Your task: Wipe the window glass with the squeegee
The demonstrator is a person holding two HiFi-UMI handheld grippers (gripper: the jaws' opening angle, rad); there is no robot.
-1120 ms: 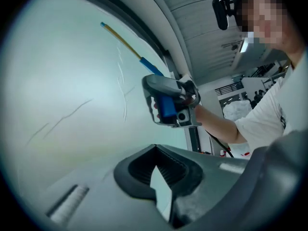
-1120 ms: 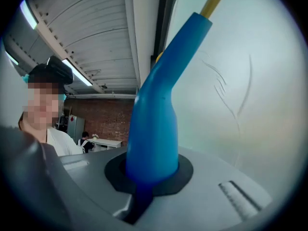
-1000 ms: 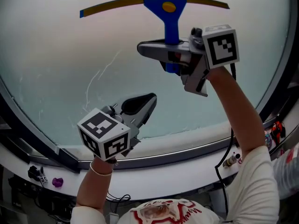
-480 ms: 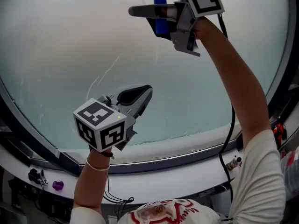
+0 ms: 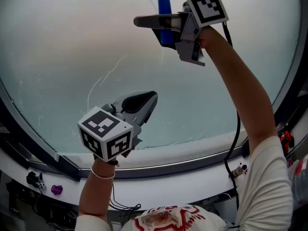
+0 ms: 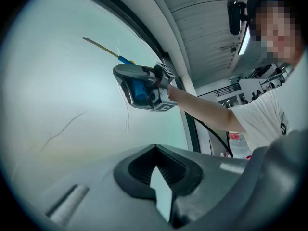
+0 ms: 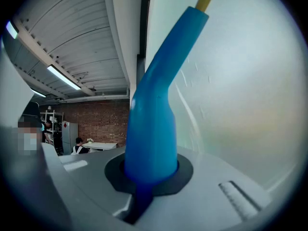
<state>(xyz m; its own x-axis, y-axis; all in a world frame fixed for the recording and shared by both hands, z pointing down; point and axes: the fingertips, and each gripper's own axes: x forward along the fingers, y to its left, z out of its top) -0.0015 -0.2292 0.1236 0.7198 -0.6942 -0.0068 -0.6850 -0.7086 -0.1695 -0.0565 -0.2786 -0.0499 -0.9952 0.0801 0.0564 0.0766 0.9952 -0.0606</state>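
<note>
Bright backlight, perhaps hazy; fisheye edges

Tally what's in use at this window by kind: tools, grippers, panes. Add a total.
Squeegee: 1
Grippers: 2 (left gripper, right gripper)
Window pane: 1
Total: 4

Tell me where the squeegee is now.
The squeegee is top centre in the head view, handle clamped in the right gripper, blade against the window glass, above the left gripper.
</note>
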